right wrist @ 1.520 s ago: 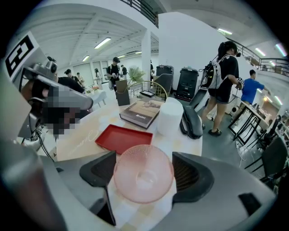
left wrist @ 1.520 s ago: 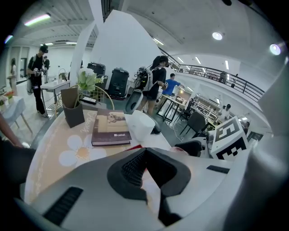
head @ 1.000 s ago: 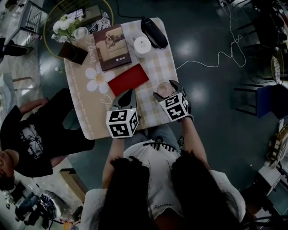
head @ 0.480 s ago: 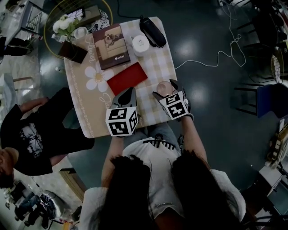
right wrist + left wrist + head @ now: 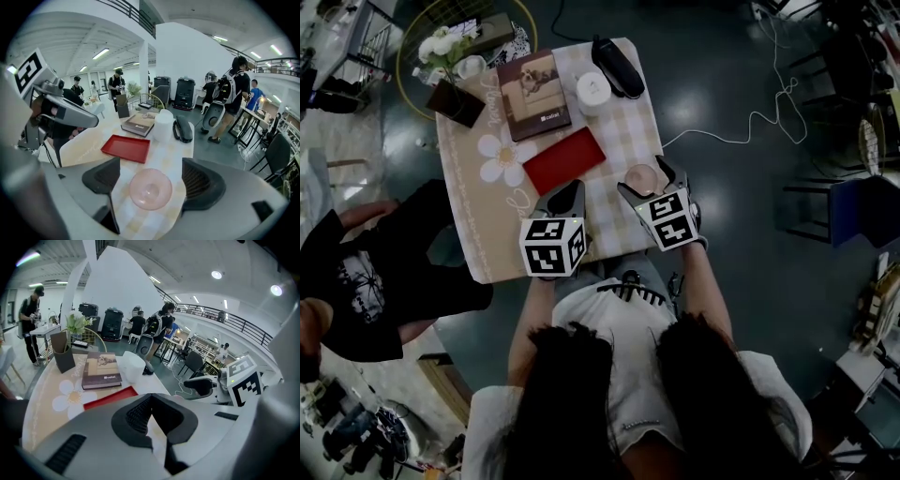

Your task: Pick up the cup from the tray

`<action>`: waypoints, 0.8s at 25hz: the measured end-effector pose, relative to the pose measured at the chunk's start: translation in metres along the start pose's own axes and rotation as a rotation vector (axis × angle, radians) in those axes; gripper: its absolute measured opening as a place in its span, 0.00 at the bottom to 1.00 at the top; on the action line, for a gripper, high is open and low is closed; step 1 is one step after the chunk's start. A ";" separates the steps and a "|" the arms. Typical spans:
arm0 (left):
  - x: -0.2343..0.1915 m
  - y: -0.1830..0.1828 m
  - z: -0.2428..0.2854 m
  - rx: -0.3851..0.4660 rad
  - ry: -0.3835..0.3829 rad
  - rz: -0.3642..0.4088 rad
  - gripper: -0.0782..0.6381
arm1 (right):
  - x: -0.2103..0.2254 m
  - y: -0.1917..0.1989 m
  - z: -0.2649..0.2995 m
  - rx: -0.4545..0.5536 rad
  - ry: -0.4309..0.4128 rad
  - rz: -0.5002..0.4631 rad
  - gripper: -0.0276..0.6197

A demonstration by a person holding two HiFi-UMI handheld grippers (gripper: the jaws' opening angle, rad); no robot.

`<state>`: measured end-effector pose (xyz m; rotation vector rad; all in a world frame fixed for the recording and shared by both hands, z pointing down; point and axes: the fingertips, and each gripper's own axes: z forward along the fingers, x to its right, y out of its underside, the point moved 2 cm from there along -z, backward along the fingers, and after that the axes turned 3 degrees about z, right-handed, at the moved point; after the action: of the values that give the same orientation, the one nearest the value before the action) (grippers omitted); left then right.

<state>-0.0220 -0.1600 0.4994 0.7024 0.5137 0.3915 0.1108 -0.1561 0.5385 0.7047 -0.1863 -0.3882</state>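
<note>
A pale pink translucent cup (image 5: 150,190) stands on the checked tablecloth, to the right of an empty red tray (image 5: 125,148). My right gripper (image 5: 151,180) is open with one jaw on each side of the cup, and I see a gap between pads and cup. In the head view the cup (image 5: 639,174) sits between the right gripper's (image 5: 643,180) fingers near the table's right edge, beside the tray (image 5: 564,159). My left gripper (image 5: 571,189) hovers just below the tray, shut on nothing. In its own view the left gripper (image 5: 151,401) points at the tray (image 5: 110,397).
Behind the tray on the table (image 5: 487,225) lie a book (image 5: 534,94), a white cylinder (image 5: 593,92), a black handset (image 5: 619,66) and a dark holder with flowers (image 5: 455,98). A person in black (image 5: 356,281) sits at the table's left. A white cable (image 5: 750,117) crosses the floor.
Nothing has visibly changed apart from a slight shift of the head camera. Both grippers and the cup keep their places.
</note>
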 end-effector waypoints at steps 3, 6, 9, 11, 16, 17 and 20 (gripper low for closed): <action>0.005 -0.002 -0.006 0.020 0.004 0.002 0.12 | -0.004 -0.007 -0.011 0.033 -0.001 0.003 0.66; 0.013 -0.009 -0.014 0.052 0.013 0.008 0.12 | -0.012 -0.017 -0.025 0.099 -0.053 0.070 0.65; 0.018 -0.013 -0.021 0.080 0.017 0.017 0.12 | -0.023 -0.030 -0.040 0.177 -0.067 0.109 0.40; 0.020 -0.012 -0.026 0.092 0.015 0.019 0.12 | -0.030 -0.036 -0.046 0.206 -0.054 0.095 0.31; 0.026 -0.005 -0.037 0.104 0.016 0.027 0.12 | -0.043 -0.044 -0.057 0.258 -0.037 0.134 0.12; 0.027 -0.004 -0.039 0.108 0.016 0.029 0.12 | -0.046 -0.045 -0.058 0.263 -0.037 0.135 0.06; 0.028 -0.003 -0.046 0.124 0.012 0.029 0.12 | -0.058 -0.043 -0.058 0.261 -0.074 0.167 0.06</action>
<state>-0.0248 -0.1242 0.4583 0.8282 0.5432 0.3935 0.0630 -0.1284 0.4642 0.9250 -0.3677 -0.2315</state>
